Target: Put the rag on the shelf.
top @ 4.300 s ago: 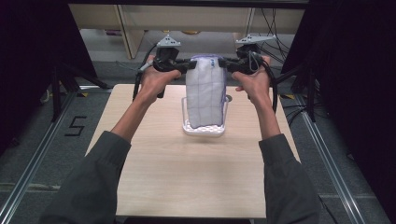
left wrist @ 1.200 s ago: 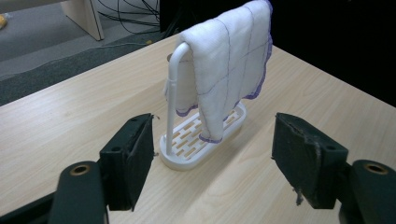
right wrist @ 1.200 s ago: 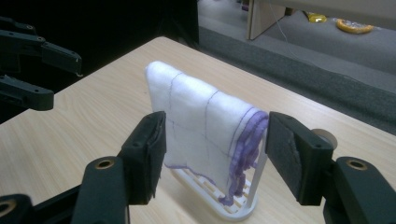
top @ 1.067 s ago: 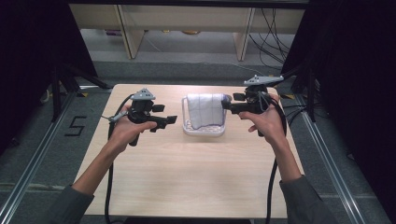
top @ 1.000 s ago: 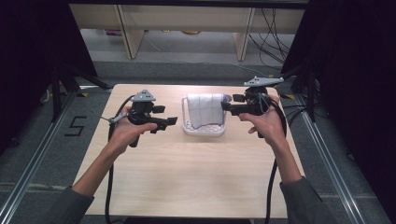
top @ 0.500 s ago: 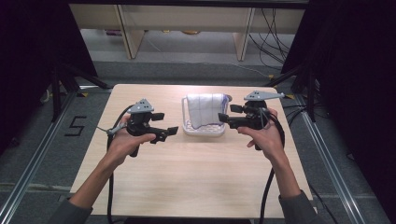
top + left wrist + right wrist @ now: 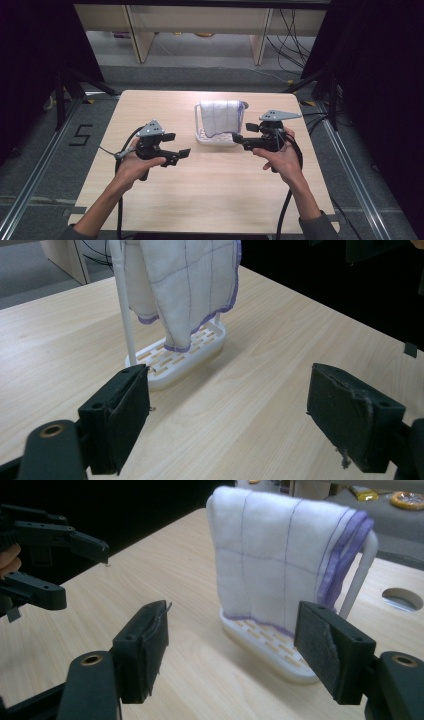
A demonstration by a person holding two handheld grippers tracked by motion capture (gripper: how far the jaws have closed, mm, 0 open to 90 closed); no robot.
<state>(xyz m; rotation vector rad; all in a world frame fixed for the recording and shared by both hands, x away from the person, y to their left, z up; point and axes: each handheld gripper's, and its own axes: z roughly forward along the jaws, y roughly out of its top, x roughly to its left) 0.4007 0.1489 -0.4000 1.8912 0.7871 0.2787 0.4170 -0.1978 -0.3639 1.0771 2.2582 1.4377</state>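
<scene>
both grippers are empty with jaws wide, having just been opening: left gripper [image 7: 184, 153] at centre left of the frame, right gripper [image 7: 236, 138] right of centre. beyond them the cloth [image 7: 223, 117] hangs over the rack [image 7: 204, 137] on the counter [image 7: 210, 200]. a stray nudge could tip the light rack or drag the cloth off its rail.

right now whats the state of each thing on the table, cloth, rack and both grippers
white cloth with purple edging: draped over the rack's top bar, hanging free, held by neither gripper
white plastic rack with slotted base: upright on the table
left gripper: jaws have just been opening, nothing between them, clear of the rack
right gripper: jaws have just been opening, empty, beside the rack base
light wooden table: bare in front
</scene>
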